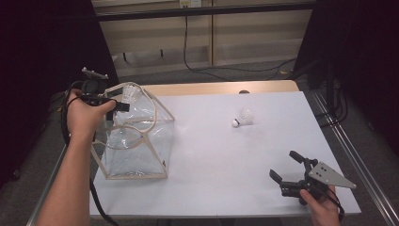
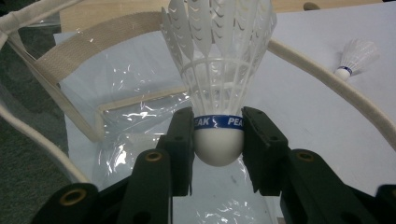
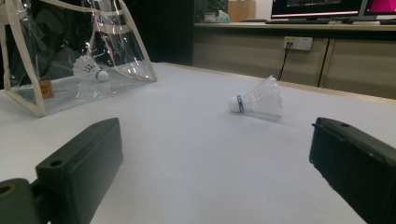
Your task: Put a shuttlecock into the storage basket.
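Clear plastic bag [image 1: 141, 141] at frame left already holds one shuttlecock [image 3: 89, 68]. Left gripper [image 2: 217, 140] fingers clamp a second shuttlecock [image 2: 218, 70] by its cork over the bag mouth. Third shuttlecock [image 1: 243, 117] lies mid-bench, not yet bagged. Right gripper [image 1: 288, 165] fingers spread, empty, lower right.

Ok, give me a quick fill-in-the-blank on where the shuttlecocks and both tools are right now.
1. The left tool is shut on the white cork of a ____ above the clear bag.
2. The right tool rests near the table's front corner with its jaws ____.
3. A second shuttlecock lies on its ____ on the white table.
4. Another shuttlecock already lies inside the ____.

Missing words: shuttlecock; open; side; bag
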A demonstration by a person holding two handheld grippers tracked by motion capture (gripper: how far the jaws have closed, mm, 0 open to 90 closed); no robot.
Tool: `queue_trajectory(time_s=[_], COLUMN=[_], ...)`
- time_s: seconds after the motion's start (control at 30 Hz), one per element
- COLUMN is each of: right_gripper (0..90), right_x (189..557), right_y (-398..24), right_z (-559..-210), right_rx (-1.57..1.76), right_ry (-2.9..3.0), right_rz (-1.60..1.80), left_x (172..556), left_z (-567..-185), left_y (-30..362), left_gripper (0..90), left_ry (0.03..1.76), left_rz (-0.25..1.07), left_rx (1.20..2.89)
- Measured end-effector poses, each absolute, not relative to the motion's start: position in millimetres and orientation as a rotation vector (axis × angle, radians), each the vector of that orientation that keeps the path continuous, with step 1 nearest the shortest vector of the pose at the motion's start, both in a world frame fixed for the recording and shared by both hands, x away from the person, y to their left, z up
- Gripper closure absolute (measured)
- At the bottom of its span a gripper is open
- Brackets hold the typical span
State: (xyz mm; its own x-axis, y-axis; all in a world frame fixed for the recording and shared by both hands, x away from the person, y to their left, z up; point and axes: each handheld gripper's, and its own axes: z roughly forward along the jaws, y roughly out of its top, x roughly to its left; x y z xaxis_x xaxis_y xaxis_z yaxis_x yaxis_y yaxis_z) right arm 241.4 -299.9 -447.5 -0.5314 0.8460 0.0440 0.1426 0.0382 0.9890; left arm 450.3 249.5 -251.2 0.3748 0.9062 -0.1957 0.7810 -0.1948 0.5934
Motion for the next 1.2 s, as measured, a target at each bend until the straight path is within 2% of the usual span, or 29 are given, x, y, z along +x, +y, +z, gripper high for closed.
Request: queue_trajectory(time_s=[1.2], right_gripper=[2.4], right_x=[241.4], right_y=[-300.0], right_z=[-447.6], right_rx=[1.002], right_ry=[1.735], right_rz=[1.541], left_x=[453.7], left_z=[-258.0], left_y=[242.1], left_gripper=[65.1], left_ry=[1.456], left_rz=[0.235], left_rx=[2.065])
